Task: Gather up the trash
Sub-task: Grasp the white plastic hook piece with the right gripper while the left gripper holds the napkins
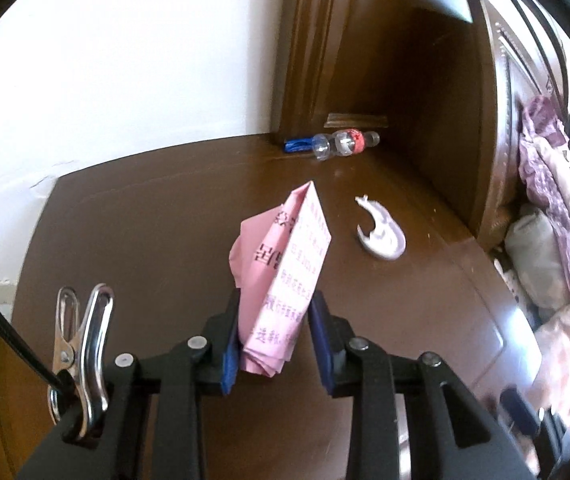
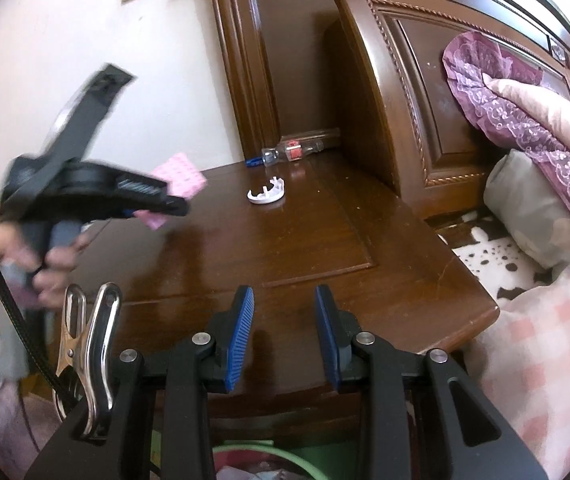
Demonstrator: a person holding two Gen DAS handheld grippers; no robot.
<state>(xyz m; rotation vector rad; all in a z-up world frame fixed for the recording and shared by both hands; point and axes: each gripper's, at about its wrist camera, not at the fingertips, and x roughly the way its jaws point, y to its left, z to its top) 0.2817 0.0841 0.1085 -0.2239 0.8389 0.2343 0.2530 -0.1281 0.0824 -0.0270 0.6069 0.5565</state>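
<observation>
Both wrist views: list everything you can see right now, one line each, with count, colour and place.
pink paper: one, pink with print, crumpled, clamped in the left hand-held gripper above the table
plastic bottle: one, clear with red label, lying at the table's back edge
blue item: one, blue, beside the bottle; too small to identify
white plastic piece: one, white, on the table, right of the paper
table: one, dark brown wood
headboard: one, dark brown wood, right of the table
bedding: several pieces, purple, pink and grey, far right
green bin: one, green rim, below the right hand-held gripper
left hand-held gripper: black, blue pads, shut on the paper
right hand-held gripper: black, blue pads, open, empty
hand: one, holding the left gripper's handle
</observation>
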